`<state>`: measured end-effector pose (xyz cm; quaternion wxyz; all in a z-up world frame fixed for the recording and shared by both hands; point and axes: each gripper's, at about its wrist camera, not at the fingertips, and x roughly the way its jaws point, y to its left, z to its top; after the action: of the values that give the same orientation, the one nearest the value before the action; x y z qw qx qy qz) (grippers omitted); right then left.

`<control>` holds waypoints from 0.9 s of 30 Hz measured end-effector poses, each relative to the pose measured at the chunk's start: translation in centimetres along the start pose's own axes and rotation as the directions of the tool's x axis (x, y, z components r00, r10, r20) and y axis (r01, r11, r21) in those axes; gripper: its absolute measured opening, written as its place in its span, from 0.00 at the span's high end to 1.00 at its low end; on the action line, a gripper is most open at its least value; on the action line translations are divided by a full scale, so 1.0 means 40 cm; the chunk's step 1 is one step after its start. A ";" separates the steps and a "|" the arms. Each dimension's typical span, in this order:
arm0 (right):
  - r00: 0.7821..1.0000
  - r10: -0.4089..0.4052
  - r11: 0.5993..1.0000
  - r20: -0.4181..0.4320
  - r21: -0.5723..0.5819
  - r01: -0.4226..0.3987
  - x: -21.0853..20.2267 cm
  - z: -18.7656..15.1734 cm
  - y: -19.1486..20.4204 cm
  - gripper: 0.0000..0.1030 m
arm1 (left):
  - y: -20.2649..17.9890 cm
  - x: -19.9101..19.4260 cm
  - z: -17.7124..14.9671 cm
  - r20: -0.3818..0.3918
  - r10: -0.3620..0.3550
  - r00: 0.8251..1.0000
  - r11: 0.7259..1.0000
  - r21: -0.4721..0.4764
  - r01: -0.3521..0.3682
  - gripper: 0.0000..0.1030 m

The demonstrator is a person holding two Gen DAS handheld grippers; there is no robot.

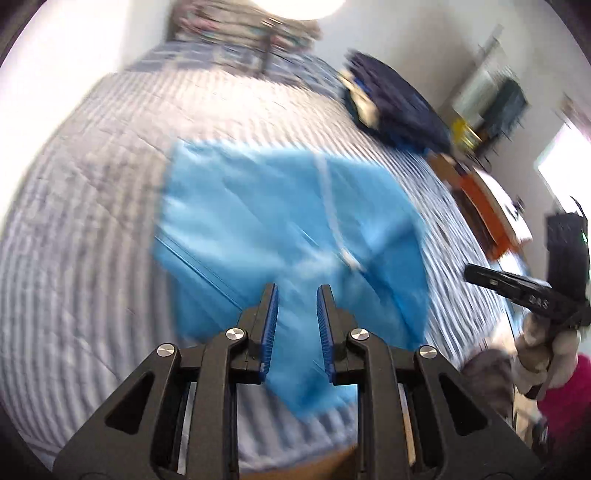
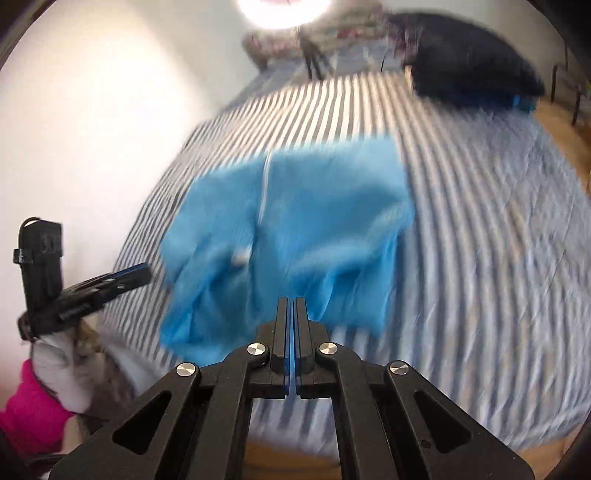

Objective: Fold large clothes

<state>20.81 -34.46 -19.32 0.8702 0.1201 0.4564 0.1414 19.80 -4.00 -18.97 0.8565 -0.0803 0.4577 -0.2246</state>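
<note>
A light blue garment with a white drawstring lies partly folded on the striped bedspread; it also shows in the right wrist view. My left gripper is open and empty, held above the garment's near edge. My right gripper is shut with nothing visible between its pads, above the garment's near edge. Each gripper shows at the edge of the other's view: the right one, the left one. Both views are motion-blurred.
A dark navy pile of clothes lies at the far right of the bed, also in the right wrist view. Patterned pillows sit at the head. An orange and white piece of furniture stands beside the bed on the right.
</note>
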 end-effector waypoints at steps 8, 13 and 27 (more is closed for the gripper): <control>0.995 -0.100 0.995 0.002 -0.031 0.100 0.166 0.120 -0.040 1.00 | 0.139 0.129 0.128 -0.008 0.056 0.998 0.996 -0.075 -0.057 0.81; 0.977 -0.044 0.999 -0.211 -0.003 0.045 0.289 0.031 -0.053 0.99 | 0.219 0.235 0.075 -0.153 0.148 0.977 0.988 -0.014 -0.152 0.81; 1.000 -0.010 0.980 0.000 -0.197 0.010 0.292 0.302 0.046 1.00 | 0.044 0.283 0.296 -0.037 0.055 0.998 0.992 0.116 -0.051 0.80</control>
<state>36.92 -29.56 -20.88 0.8783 0.0310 0.4412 0.1817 35.49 -8.42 -21.30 0.8561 -0.0142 0.4630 -0.2292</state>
